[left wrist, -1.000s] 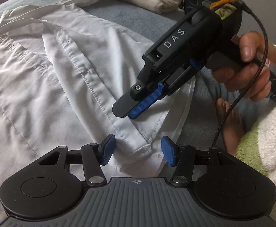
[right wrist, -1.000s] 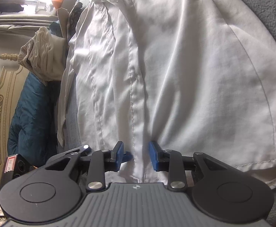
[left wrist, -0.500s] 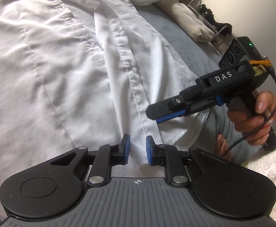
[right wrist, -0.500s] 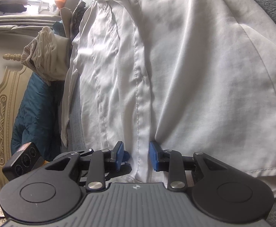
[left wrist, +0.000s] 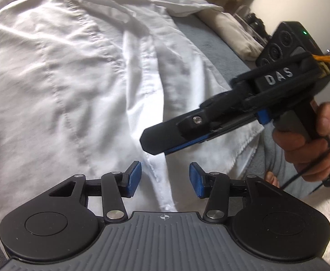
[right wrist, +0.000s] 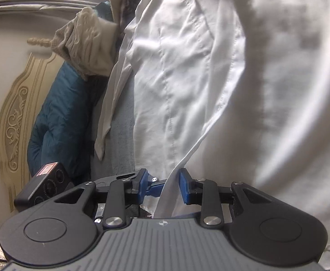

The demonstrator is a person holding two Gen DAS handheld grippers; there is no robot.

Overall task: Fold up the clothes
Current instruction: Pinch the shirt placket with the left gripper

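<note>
A white button shirt point(left wrist: 63, 79) lies spread on a grey bed. My left gripper point(left wrist: 165, 180) hovers over its lower front edge. Its jaws are opening, and the stitched placket point(left wrist: 152, 169) lies between the pads untouched. My right gripper point(left wrist: 151, 144) comes in from the right, turned on its side, with a hand point(left wrist: 311, 140) on its grip. In the right wrist view the right gripper point(right wrist: 162, 183) stands open. A raised fold of the shirt point(right wrist: 266, 90) runs between its pads and lies against the right one. A gap shows beside the left pad.
A folded beige cloth point(left wrist: 232, 31) lies at the far right of the grey bedcover point(left wrist: 212, 45). A teal quilt point(right wrist: 58, 113), a crumpled beige garment point(right wrist: 88, 40) and a carved headboard point(right wrist: 15, 117) line the bed's far side. White fluffy fabric point(left wrist: 323, 216) is at the lower right.
My left jaws narrowed around the placket, then widened again, and the left view rolled. My right gripper moved along the hem and upward, and the shirt edge now rises in a fold.
</note>
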